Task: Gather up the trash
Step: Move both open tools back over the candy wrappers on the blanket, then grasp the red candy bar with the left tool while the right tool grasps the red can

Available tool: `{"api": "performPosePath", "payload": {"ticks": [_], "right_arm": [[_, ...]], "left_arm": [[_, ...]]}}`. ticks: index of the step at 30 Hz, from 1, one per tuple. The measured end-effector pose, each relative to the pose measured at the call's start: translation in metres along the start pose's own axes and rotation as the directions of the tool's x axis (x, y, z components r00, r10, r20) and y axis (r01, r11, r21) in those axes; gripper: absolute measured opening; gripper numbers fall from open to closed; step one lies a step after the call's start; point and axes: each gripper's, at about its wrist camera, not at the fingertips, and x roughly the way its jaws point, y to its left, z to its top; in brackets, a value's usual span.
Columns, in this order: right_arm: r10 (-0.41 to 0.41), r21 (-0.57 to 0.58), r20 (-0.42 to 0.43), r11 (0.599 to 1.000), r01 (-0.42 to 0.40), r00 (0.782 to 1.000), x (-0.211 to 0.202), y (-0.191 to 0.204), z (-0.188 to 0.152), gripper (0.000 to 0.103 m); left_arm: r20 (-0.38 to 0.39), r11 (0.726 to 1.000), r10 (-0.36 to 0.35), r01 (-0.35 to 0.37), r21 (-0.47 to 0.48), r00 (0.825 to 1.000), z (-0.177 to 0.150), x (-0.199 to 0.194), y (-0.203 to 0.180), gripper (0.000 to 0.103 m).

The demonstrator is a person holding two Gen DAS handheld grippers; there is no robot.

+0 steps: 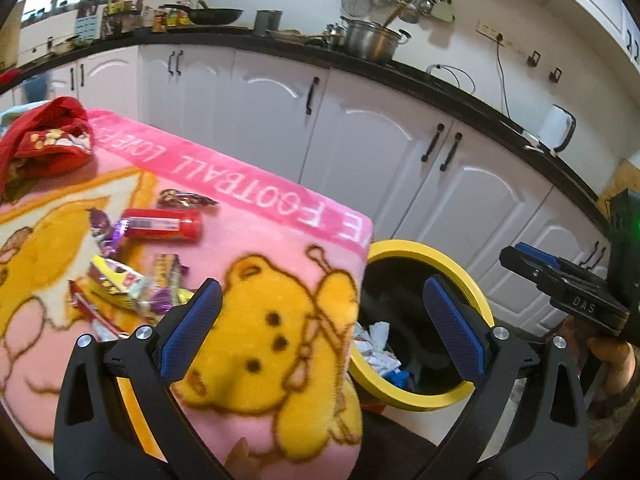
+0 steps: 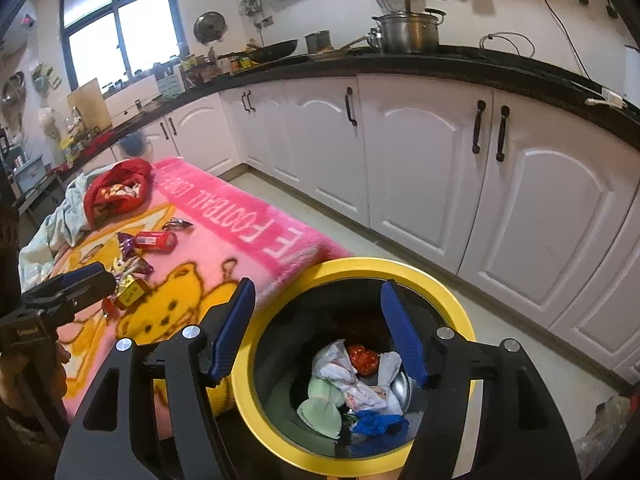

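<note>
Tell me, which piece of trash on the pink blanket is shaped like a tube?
The red tube, lying on its side; the pieces around it are crinkled candy wrappers.

Both views are bright and evenly lit, mostly by daylight. In the right wrist view the dark-framed window (image 2: 120, 28) is blown out to white, and its light falls softly on the white cabinet doors (image 2: 420, 168). Shadows are faint; the inside of the yellow-rimmed black bin (image 2: 276, 412) is the darkest area. Fisheye distortion bends the black countertop (image 1: 400, 66) into an arc, and black vignetting fills the corners. The pink fleece blanket with a yellow bear (image 1: 272, 344) looks soft and slightly smeared near the lens, and the scattered shiny candy wrappers (image 1: 132, 280) catch small glints of glare.
</note>
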Motion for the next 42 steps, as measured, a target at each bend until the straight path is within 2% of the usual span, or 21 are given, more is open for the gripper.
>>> {"api": "performPosePath", "payload": {"ticks": [13,22,30,39,42], "right_arm": [[0.048,-0.083,0.006,0.995,-0.047,0.999,-0.002,0.042,0.006,0.063],[0.102,-0.135,-0.028,0.985,-0.105,0.994,0.01,0.075,0.011,0.063],[0.165,-0.182,-0.05,0.968,-0.172,0.985,0.032,0.11,0.024,0.063],[0.229,-0.25,-0.106,0.936,-0.249,0.968,0.077,0.149,0.048,0.063],[0.25,-0.288,-0.123,0.917,-0.276,0.96,0.092,0.164,0.055,0.062]], "left_arm": [[0.061,0.996,0.068,-0.064,-0.069,0.996,0.004,-0.028,0.038,0.092],[0.078,0.983,0.121,-0.108,-0.146,0.99,0.003,-0.042,0.074,0.092],[0.071,0.963,0.173,-0.154,-0.222,0.982,-0.004,-0.052,0.11,0.092],[0.034,0.934,0.212,-0.193,-0.301,0.977,-0.015,-0.055,0.148,0.092],[0.013,0.926,0.212,-0.197,-0.321,0.977,-0.019,-0.052,0.158,0.085]]}}
